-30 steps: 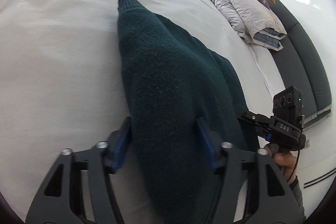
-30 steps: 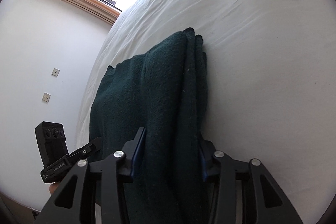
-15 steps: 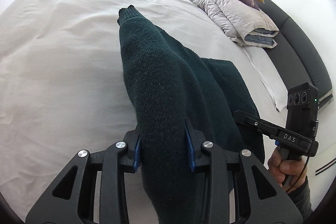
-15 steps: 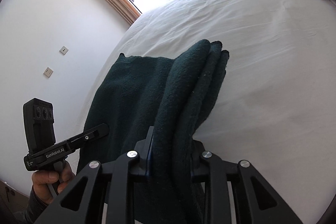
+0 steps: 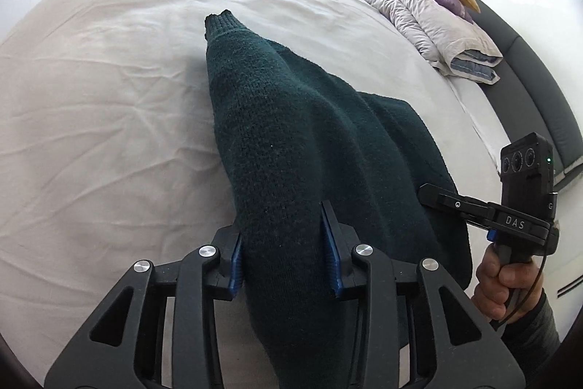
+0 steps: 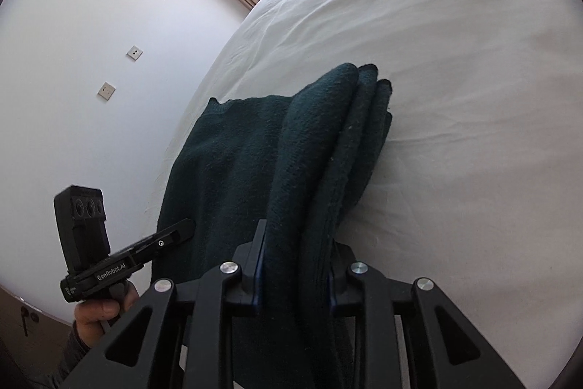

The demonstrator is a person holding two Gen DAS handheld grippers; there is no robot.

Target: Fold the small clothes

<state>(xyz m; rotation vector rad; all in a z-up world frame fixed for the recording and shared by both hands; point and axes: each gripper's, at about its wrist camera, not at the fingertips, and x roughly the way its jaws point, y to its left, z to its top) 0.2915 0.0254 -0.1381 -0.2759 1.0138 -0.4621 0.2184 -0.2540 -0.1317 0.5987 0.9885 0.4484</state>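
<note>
Nearest the left wrist camera, the left black two-finger gripper with blue pads [image 5: 284, 254] is clamped on a thick bunch of the dark green knitted sweater [image 5: 291, 141]. In the right wrist view, the right black two-finger gripper [image 6: 295, 265] is likewise closed around a gathered stack of the same sweater [image 6: 309, 148], with about 3 layers seen edge-on. Each gripper is also seen from the other's camera, held in a bare hand [image 5: 506, 283] at the near edge of the garment.

Beyond the 2 grips, the sweater is draped away across the white bedsheet [image 5: 109, 104], its near end lifted and its far end, a ribbed cuff or hem [image 5: 218, 20], resting on the bed. The right portion is spread flat on the sheet.

Farther off, a folded pale quilt with purple and yellow pillows [image 5: 430, 6] is piled by the grey headboard [image 5: 539, 90], well apart from the sweater. A window with curtains is seen at the back.

The step in hand appears to be carrying the lifted edge over for a fold. Both grips should be kept level and moved together, so the layers are laid squarely without slipping or twisting.
</note>
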